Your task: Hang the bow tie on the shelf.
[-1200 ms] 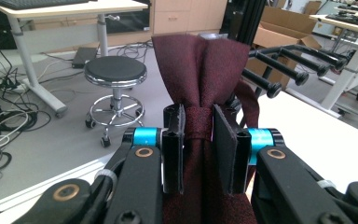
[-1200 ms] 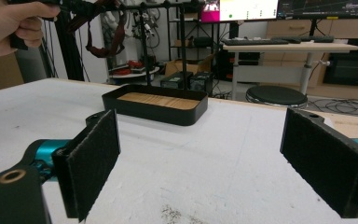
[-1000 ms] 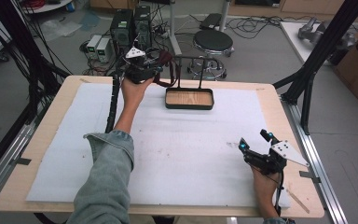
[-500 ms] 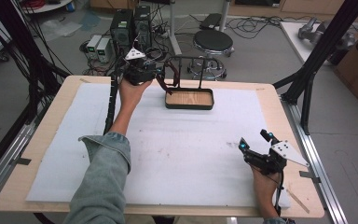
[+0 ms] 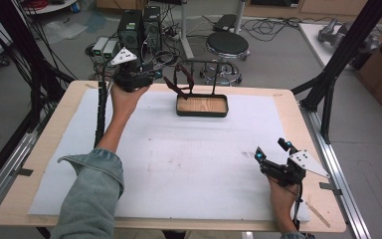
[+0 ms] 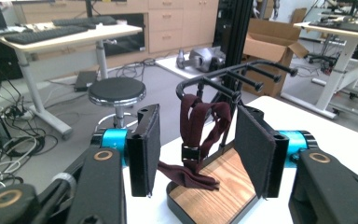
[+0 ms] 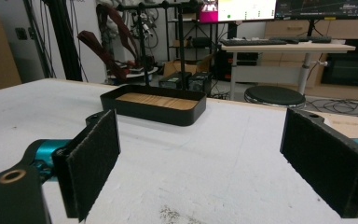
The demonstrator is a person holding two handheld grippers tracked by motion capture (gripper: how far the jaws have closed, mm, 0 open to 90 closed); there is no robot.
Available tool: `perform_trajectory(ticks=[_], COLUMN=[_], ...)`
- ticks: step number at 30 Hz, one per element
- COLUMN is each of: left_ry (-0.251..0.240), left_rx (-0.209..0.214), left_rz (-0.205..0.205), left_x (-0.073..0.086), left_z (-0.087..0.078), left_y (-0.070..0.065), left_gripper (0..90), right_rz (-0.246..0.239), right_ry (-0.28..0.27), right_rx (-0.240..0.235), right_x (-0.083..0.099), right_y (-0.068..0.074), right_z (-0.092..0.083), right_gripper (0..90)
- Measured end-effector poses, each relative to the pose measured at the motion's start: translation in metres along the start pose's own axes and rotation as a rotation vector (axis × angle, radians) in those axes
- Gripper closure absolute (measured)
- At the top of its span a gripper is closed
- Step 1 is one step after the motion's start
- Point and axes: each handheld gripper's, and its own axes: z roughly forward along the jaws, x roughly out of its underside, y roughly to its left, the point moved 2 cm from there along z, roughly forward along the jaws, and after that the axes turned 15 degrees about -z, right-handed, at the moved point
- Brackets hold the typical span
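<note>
A white-covered table (image 5: 129, 179) carries a black stand (image 5: 202, 106) at its far edge. A maroon strap (image 6: 196, 140) hangs from the stand's rail, straight ahead between the left claw (image 6: 198, 151)'s pads, which have just been opening, untouched; the right claw (image 5: 271, 155) gapes empty, well apart.

Dark maroon strap (image 6: 196, 140), looped with a black buckle, hangs from the near-left peg of the black rack (image 6: 235, 79). Its lower end drapes onto the wooden floor of the rack's tray (image 5: 202, 105) at the left end. Rack stands at the table's far edge.
</note>
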Motion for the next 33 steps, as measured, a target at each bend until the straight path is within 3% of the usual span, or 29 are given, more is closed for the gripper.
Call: perform_trajectory(ticks=[1, 6, 8, 11, 15, 20, 29, 33], left_ry=[0.0, -0.031, -0.04, -0.078, -0.084, -0.082, -0.099, -0.123], left_rx=[0.0, -0.006, -0.01, -0.012, -0.006, -0.034, -0.013, -0.025], left_rz=[0.0, 0.022, 0.023, 0.019, 0.016, 0.074, 0.057, 0.042], left_x=[0.0, -0.003, -0.004, -0.004, -0.001, 0.008, 0.019, 0.026], left_z=[0.0, -0.035, -0.042, -0.069, -0.086, -0.12, -0.157, -0.177], left_y=[0.0, 0.0, 0.001, 0.001, 0.001, -0.006, -0.008, -0.007], left_gripper=[47.3, 43.7, 41.9, 39.4, 36.2, 32.5, 29.0, 28.7], right_rz=[-0.001, 0.022, 0.023, 0.012, -0.003, -0.01, -0.023, -0.023], right_ry=[-0.003, -0.011, -0.014, -0.012, -0.006, 0.0, 0.01, 0.013], right_rx=[0.002, 0.003, 0.003, 0.006, 0.009, 0.011, 0.014, 0.014], right_x=[0.0, 0.001, 0.001, 0.0, 0.0, 0.0, 0.0, 0.0], right_y=[-0.001, -0.003, -0.004, -0.003, -0.001, -0.001, 0.002, 0.001], right_z=[0.0, 0.001, 0.001, 0.001, 0.001, 0.001, 0.002, 0.001], right_gripper=[11.0, 11.0, 11.0, 11.0, 11.0, 11.0, 11.0, 11.0])
